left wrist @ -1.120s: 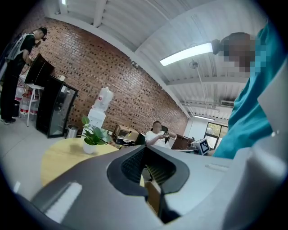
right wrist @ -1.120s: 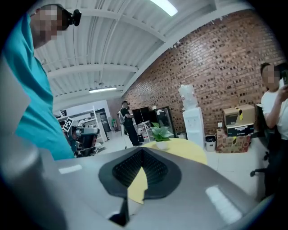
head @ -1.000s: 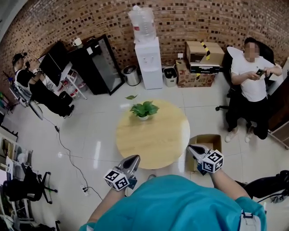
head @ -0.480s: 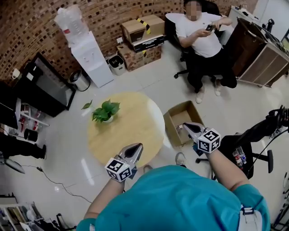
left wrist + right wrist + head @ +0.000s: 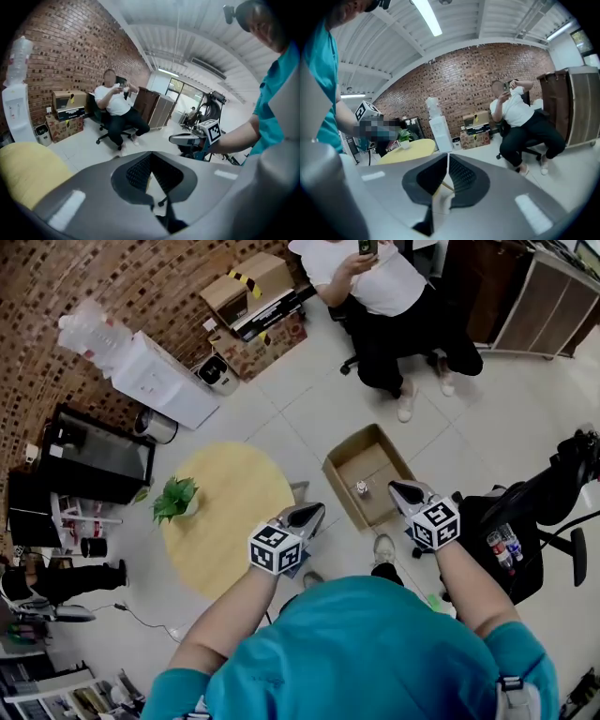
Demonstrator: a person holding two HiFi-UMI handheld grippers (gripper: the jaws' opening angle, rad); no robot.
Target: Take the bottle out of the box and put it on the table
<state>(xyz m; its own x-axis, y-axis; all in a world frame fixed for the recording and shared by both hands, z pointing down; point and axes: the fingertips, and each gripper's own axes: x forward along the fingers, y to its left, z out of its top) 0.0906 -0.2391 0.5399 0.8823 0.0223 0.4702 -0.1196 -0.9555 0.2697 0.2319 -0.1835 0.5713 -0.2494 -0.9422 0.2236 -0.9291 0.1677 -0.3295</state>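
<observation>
An open cardboard box stands on the floor right of the round yellow table. Inside it, a small bottle stands upright. My left gripper is shut and empty, hanging between the table's edge and the box's near left corner. My right gripper hovers over the box's near right corner. Its jaws are just starting to part, with only a hairline slit and nothing between them. The left gripper view has the left gripper's tips together and the right gripper beyond. The right gripper's tips point toward the table.
A potted plant sits on the table's far left. A person sits on a chair beyond the box. A black chair carrying bottles stands right of me. A water dispenser, stacked cartons and a dark cabinet line the brick wall.
The view has swung right, so the box now lies ahead and the table sits at the left. Both grippers swept right and lower, toward the box.
</observation>
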